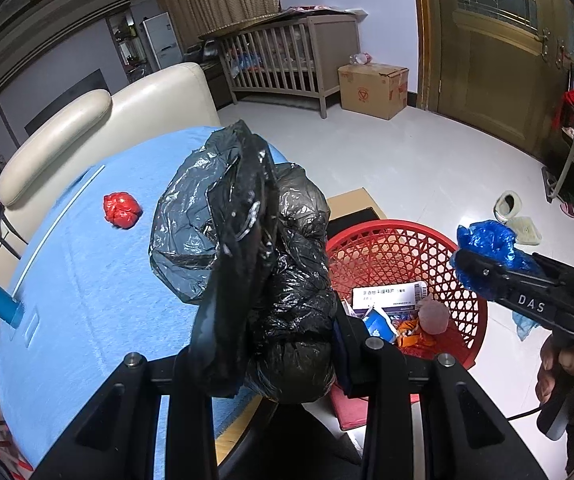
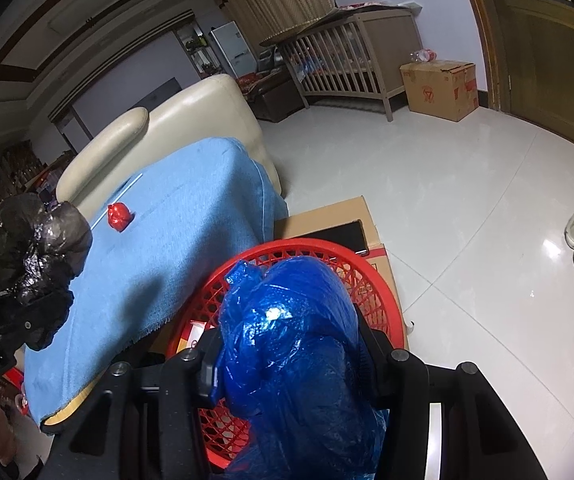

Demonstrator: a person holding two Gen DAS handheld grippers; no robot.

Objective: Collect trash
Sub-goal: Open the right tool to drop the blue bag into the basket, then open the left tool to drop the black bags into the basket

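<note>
My left gripper [image 1: 283, 344] is shut on a crumpled black plastic bag [image 1: 255, 240], held over the edge of the blue-covered table [image 1: 87, 280]. The same black bag [image 2: 31, 248] shows at the left of the right wrist view. My right gripper [image 2: 287, 364] is shut on a crumpled blue plastic bag [image 2: 291, 340], directly above the red mesh basket [image 2: 327, 256]. From the left wrist view the blue bag [image 1: 487, 244] hangs over the basket's [image 1: 399, 248] right rim. A red wad of plastic [image 1: 122, 210] lies on the blue cloth, apart from both grippers.
The basket holds a white box [image 1: 387, 294] and other scraps, and stands by a flat cardboard box [image 2: 339, 220]. A cream sofa [image 1: 127, 120] lies behind the table. A crib [image 1: 287, 60], a carton [image 1: 371, 88] and slippers [image 1: 515, 216] are on the white floor.
</note>
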